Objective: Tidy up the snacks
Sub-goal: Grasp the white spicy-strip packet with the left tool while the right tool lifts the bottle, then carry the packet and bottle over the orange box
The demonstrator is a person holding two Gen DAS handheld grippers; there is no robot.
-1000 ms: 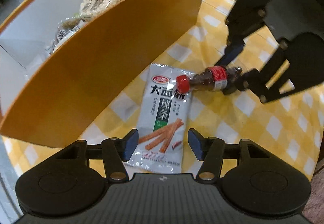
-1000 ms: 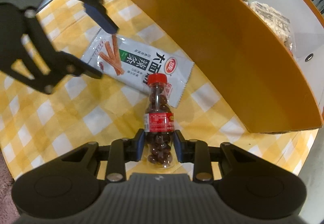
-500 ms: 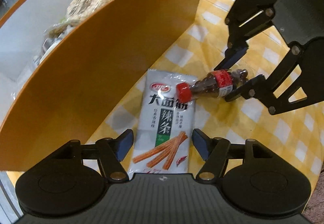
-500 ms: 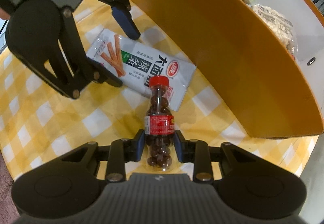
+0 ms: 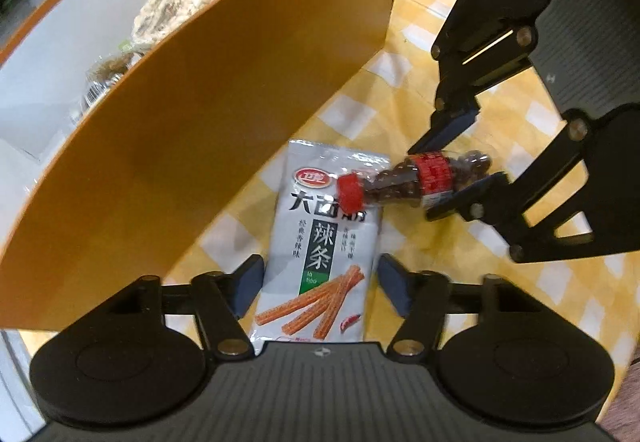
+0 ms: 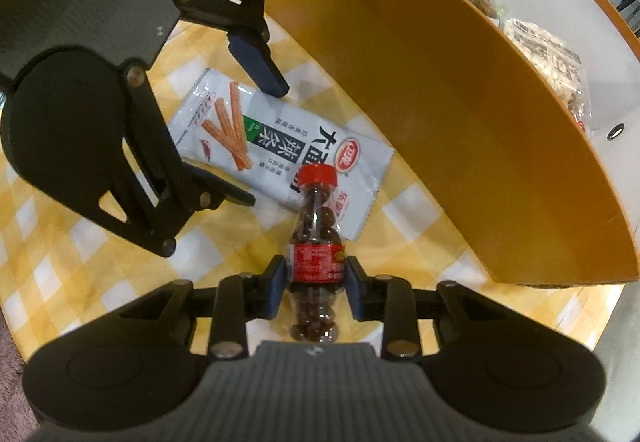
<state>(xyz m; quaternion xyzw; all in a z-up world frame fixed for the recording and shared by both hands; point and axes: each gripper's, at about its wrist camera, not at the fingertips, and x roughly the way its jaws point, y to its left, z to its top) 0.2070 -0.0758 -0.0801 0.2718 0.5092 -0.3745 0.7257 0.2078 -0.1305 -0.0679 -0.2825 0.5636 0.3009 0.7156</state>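
A silver spicy-strip packet lies flat on the checked cloth beside the orange box. My left gripper points down over its lower half, one finger on each long side, and its jaws are closing without the pads pressing on it. In the right wrist view the same packet lies between the left gripper's blue fingers. A small clear bottle with a red cap, full of dark chocolate balls, lies with its cap on the packet's top corner. My right gripper is shut on its red-labelled middle. From the left wrist view the bottle sits in the right gripper.
A large orange box with a white inside stands close beside the packet; its wall curves past both grippers. Several bagged snacks lie inside it. The yellow-and-white checked cloth covers the table.
My left gripper has slid forward along the packet, so more of the packet lies between its fingers, and its jaws stand wider than a second ago. The right gripper and bottle have not moved.
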